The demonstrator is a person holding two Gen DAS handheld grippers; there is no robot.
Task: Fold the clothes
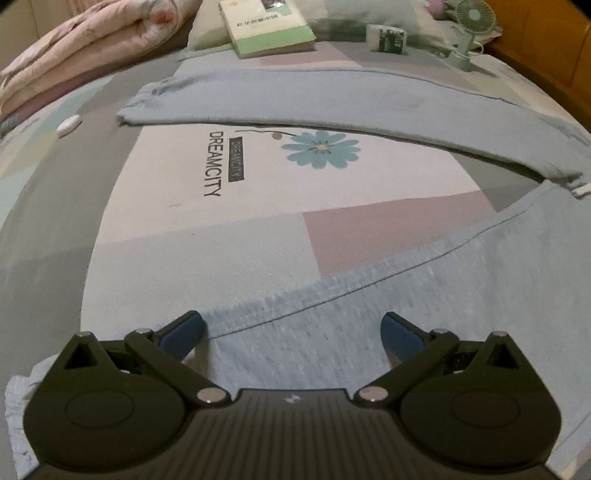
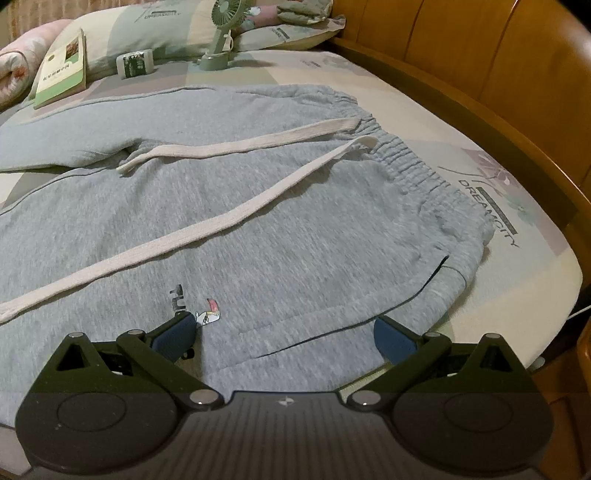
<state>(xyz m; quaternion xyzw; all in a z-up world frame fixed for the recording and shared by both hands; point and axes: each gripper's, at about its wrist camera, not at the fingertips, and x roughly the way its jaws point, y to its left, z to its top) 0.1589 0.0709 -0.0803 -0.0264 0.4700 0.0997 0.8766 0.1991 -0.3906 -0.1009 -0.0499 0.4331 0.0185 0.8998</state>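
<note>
Grey sweatpants (image 2: 280, 221) lie flat, legs splayed, nothing folded yet. My left gripper (image 1: 291, 332) and right gripper (image 2: 284, 334) hover spread wide, empty. Next, I reckon, pinch the near leg (image 1: 369, 295) and hip edge together.

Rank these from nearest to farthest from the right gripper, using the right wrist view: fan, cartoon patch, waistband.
1. Cartoon patch, just ahead of the right gripper, by its left-hand finger.
2. Waistband, further ahead on the right.
3. Fan, far end, by the pillows.

Left wrist view sits low over a trouser leg (image 1: 369, 295), facing the pillows; right wrist view hovers near the waistband (image 2: 424, 166); both share the fan (image 1: 471, 26).
</note>
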